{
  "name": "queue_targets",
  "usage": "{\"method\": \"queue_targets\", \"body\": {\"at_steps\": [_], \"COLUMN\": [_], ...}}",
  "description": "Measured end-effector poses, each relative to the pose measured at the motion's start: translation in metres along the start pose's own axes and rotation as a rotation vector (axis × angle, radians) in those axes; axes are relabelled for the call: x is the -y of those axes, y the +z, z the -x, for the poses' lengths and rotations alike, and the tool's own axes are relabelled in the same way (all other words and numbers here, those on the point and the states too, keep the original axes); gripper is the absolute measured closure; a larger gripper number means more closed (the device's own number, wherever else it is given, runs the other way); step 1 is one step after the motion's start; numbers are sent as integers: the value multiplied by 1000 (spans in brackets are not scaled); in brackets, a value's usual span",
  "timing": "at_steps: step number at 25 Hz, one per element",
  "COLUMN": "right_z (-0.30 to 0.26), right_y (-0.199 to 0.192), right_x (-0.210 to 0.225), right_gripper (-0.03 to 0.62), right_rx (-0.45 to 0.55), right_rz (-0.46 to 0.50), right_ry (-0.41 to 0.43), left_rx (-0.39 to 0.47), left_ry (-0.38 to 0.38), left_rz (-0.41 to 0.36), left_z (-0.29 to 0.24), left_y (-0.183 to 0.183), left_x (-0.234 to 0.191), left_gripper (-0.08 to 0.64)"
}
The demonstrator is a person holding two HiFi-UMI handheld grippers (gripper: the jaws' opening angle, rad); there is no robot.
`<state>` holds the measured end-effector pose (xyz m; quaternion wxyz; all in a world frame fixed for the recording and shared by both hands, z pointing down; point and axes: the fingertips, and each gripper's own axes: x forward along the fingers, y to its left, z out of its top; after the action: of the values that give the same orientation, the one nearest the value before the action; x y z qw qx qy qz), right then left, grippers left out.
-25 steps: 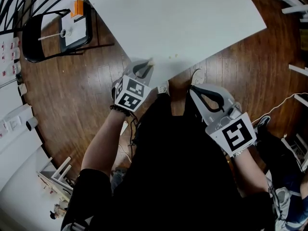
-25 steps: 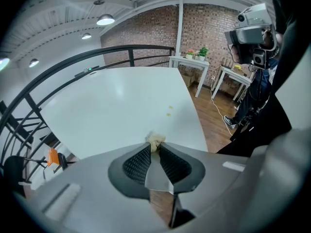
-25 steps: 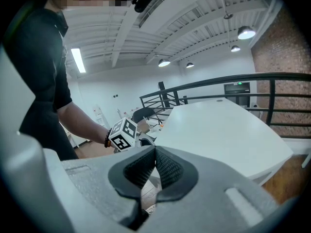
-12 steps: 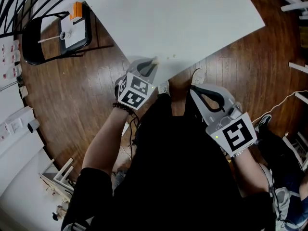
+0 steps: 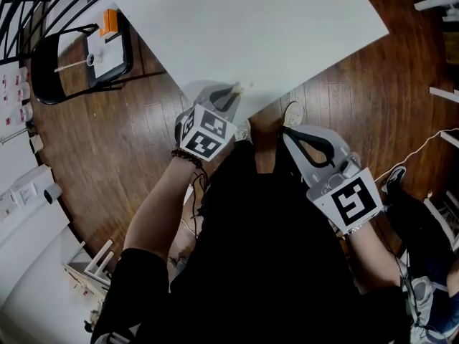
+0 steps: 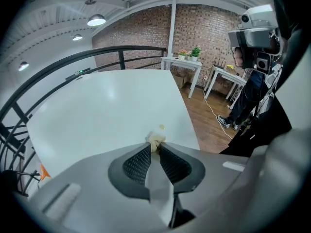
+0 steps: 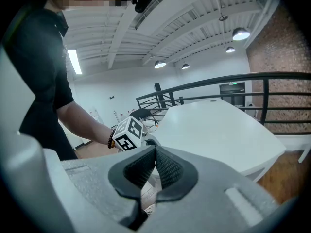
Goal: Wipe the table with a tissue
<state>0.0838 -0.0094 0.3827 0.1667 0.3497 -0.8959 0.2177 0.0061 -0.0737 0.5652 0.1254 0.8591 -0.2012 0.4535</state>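
The white table [image 5: 244,27] fills the top of the head view. My left gripper [image 5: 233,92] points down at its near edge, shut on a small crumpled tissue [image 6: 155,141] that pokes out past the jaw tips and rests on the tabletop [image 6: 107,110]. A small pale crumb [image 6: 162,127] lies just beyond the tissue, with specks [image 5: 249,86] just right of the tip. My right gripper [image 5: 290,131] hangs off the table over the wooden floor, close to my body. It is shut with nothing in it [image 7: 154,152], and it looks toward the left gripper's marker cube [image 7: 127,134].
A black chair [image 5: 50,56] with a white tray and an orange item [image 5: 107,21] stands left of the table. Black railing [image 6: 121,52] runs behind the table. A white cable [image 5: 416,160] crosses the floor at right. White side tables with plants [image 6: 182,62] stand farther off.
My left gripper has slid a little to the right along the table's near edge with the tissue, closer to the specks. The right gripper has stayed put.
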Motion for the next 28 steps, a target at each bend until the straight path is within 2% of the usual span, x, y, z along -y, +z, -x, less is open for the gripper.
{"method": "queue_targets", "body": {"at_steps": [28], "right_z": [40], "right_y": [-10], "right_x": [40], "right_gripper": [600], "right_rx": [5], "right_rz": [-17], "right_ry": [-29], "left_rx": [5], "left_ry": [-1], "left_rz": [-8], "left_z": [-30], "left_y": [45], "left_x": [16], "left_gripper": [487]}}
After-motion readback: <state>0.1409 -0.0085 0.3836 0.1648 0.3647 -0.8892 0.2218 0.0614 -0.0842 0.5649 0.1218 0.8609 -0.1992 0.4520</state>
